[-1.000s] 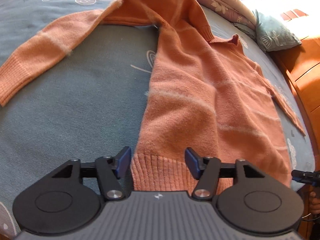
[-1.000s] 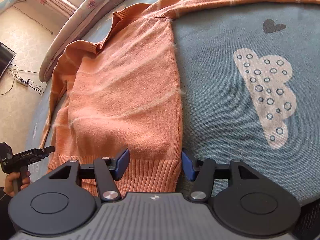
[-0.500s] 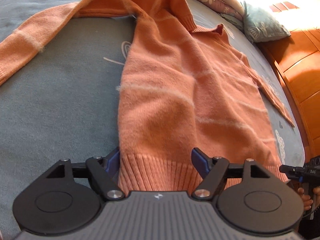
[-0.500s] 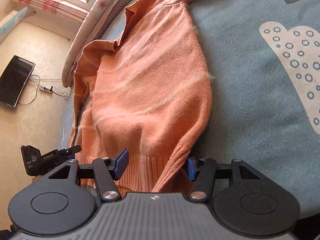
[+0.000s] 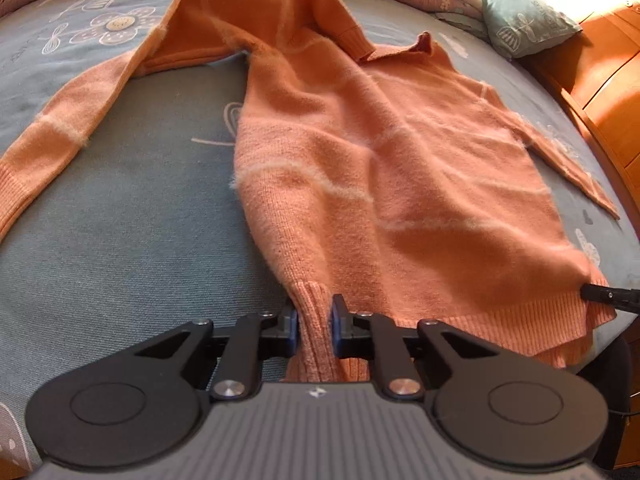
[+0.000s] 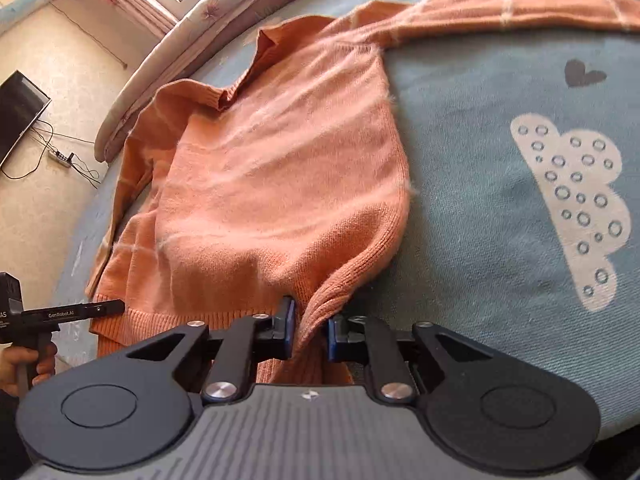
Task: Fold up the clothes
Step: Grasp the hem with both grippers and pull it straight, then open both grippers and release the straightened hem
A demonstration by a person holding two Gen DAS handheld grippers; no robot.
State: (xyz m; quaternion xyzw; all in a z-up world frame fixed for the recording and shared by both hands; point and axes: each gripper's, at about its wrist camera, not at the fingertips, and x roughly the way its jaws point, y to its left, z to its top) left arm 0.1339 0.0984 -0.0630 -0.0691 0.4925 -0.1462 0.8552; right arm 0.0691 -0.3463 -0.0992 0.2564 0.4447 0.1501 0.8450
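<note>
An orange knit sweater with pale stripes lies flat on the bed, one sleeve stretched out to the left. My left gripper is closing, and its blue pads press on the ribbed hem at the sweater's near left corner, which is bunched and raised. In the right wrist view the same sweater runs away from me. There my right gripper is also closing, and it pinches the hem's other near corner, lifted into a fold. Each gripper's tip shows at the edge of the other view.
A blue-grey bedspread with flower and cloud prints covers the bed. A teal pillow and wooden furniture are at the far right. Beyond the bed's edge, the floor holds a dark screen and cables. A hand holds the left gripper.
Both grippers went from wide open over the hem to closed on it. Each hem corner is now gathered and slightly lifted off the bedspread.
</note>
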